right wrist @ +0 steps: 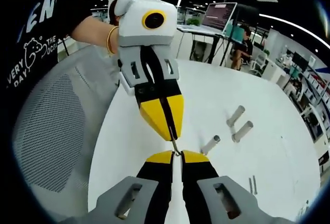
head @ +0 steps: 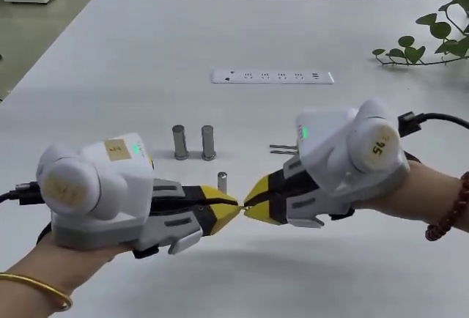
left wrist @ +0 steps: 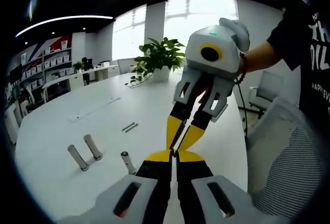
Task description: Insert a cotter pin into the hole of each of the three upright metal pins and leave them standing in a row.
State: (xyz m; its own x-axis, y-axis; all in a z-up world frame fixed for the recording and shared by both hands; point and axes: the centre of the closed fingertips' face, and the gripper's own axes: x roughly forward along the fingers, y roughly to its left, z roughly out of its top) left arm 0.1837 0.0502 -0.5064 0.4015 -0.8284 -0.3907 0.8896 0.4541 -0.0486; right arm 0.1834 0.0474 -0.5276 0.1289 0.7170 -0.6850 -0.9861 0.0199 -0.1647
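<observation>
Dull grey metal pins [head: 180, 143]; smooth, matt white table [head: 146, 54] beneath them.

I count three metal pins [head: 180, 142] [head: 208, 142] [head: 222, 181] standing on one white table [head: 132, 61]. Two cotter pins [head: 283, 145] [head: 284, 152] lie loose on it, and a third cotter pin [right wrist: 174, 144] sits between the tips of my two tools, the left gripper [head: 234, 207] and the right gripper [head: 248, 205]. There is one power strip [head: 272, 77] and one potted plant [head: 432, 36]. I also see two bracelets [head: 37, 289] [head: 444, 217], one on each wrist.
</observation>
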